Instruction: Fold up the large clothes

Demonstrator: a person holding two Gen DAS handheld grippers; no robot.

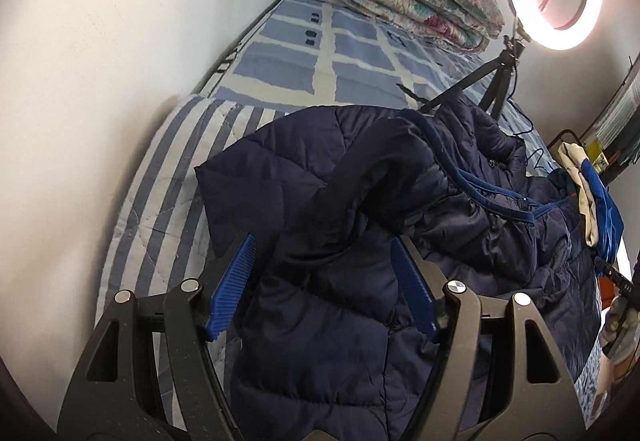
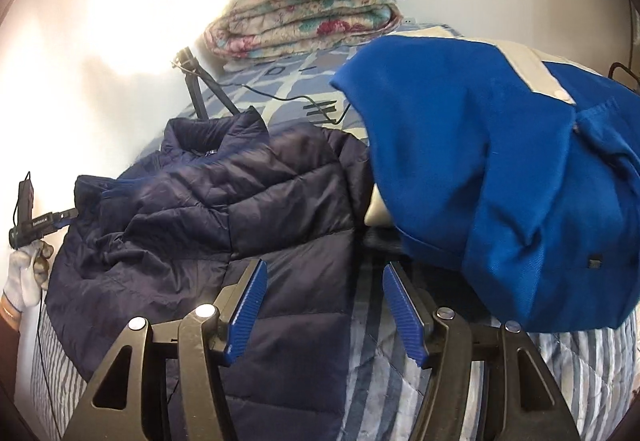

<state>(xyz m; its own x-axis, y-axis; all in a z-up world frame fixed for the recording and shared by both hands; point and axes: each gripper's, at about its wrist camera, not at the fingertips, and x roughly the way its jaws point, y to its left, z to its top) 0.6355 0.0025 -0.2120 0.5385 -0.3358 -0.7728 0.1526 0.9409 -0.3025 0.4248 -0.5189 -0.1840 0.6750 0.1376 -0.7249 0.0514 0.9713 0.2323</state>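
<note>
So the navy puffer jacket (image 1: 360, 241) is spread across the striped quilt (image 1: 160, 209) on the bed, still pretty rumpled, one sleeve flopped over the body. The left gripper (image 1: 324, 285) has its jaws wide apart with jacket fabric bunched up between them, but nothing's pinched. The right gripper (image 2: 324, 305) is just as wide open, sitting over the jacket's edge: navy fabric under the left-hand jaw, bare quilt under the other. Beyond its right-hand jaw there's a bright blue garment (image 2: 500, 181) draped on something, hard to say what's underneath.

If I were doing this, I'd flatten first. Each gripper should bite a single clean edge, hem or shoulder seam, not a thick wad, since that slick puffy shell probably squirts out of a loose pinch. Left one looks like it needs to drop lower and close on the sleeve bulge ahead of its jaws. Keep clear of the tripod (image 1: 476, 81) and its cable further back.
</note>
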